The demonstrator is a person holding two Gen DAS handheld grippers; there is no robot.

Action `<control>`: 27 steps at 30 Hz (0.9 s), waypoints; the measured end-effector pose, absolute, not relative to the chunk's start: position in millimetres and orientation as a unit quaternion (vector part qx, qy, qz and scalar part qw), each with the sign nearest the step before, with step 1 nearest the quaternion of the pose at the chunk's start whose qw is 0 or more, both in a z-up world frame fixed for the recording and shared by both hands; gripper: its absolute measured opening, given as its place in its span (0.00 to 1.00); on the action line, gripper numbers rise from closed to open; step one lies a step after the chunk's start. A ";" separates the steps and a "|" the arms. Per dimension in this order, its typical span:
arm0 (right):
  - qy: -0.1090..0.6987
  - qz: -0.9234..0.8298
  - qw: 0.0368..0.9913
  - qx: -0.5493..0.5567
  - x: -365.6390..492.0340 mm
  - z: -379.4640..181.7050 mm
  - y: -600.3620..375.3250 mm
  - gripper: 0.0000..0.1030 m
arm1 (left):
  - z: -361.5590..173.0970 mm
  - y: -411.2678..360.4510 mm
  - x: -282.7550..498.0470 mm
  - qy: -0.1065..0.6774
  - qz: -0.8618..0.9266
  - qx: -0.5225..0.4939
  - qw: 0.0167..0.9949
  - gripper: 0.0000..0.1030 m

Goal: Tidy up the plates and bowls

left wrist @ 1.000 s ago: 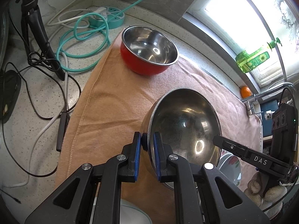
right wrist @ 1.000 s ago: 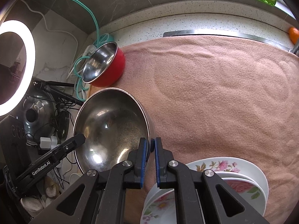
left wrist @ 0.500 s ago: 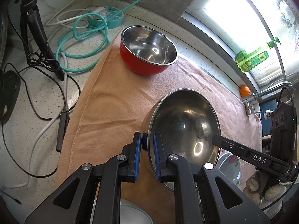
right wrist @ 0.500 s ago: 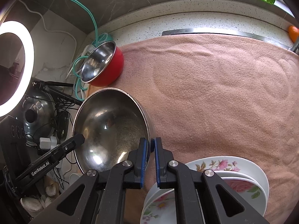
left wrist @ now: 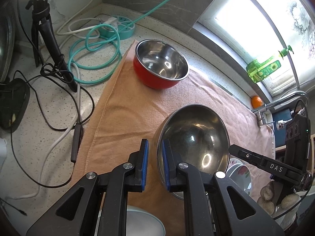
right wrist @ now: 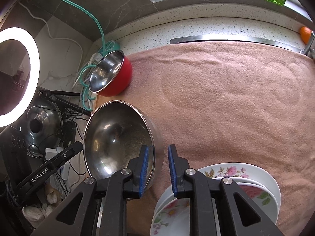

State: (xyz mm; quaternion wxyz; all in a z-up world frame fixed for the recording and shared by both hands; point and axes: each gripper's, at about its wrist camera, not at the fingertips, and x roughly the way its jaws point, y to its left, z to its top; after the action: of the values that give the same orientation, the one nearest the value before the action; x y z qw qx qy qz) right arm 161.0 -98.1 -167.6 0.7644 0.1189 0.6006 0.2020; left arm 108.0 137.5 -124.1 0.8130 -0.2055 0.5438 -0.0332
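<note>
The pink towel (right wrist: 226,98) covers most of the counter (left wrist: 49,118), and the step in hand looks like setting the large steel bowl (right wrist: 118,137) down on its left part. That bowl is empty and tilted, its mouth turned toward the cameras. Its lower edge is hidden behind the tongs, so I cannot tell whether it rests on the cloth. The left tongs (left wrist: 155,163) are almost closed, pinching the bowl's rim with one pad inside and one outside. The right tongs (right wrist: 157,169) are opening: the opposite rim sits between the pads, but the outer pad stands clear of the wall, so they no longer grip. To do this well, the left tongs should keep hold until the base sits flat. The right ones should open fully and lift straight off the rim, since a dragging inner pad could tip the bowl. The stack of flowered plates (right wrist: 246,173) lies just beside the bowl with nothing on it that I can see — back away without knocking it. The red bowl (left wrist: 157,78), steel-lined and empty, stands upright near the towel's far corner, well apart. A small pale bowl (left wrist: 143,222) peeks out under the left tongs — its contents are hidden.
</note>
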 end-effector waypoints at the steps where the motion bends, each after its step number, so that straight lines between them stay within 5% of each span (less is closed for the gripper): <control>1: 0.599 0.202 0.765 0.121 160.4 -165.9 -99.2 0.18 | -123.1 138.7 107.1 0.543 -0.033 -0.206 0.813 0.12; 27: 0.526 0.235 0.807 0.126 162.1 -52.4 -107.2 0.18 | -77.3 151.4 107.5 0.504 -0.048 -0.202 0.838 0.12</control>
State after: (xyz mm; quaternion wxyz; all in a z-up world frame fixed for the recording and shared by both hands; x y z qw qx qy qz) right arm 162.1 -107.2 -52.4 0.8073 0.1265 0.5262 0.2353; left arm 107.5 151.4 -77.3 0.8384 -0.2023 0.5038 -0.0479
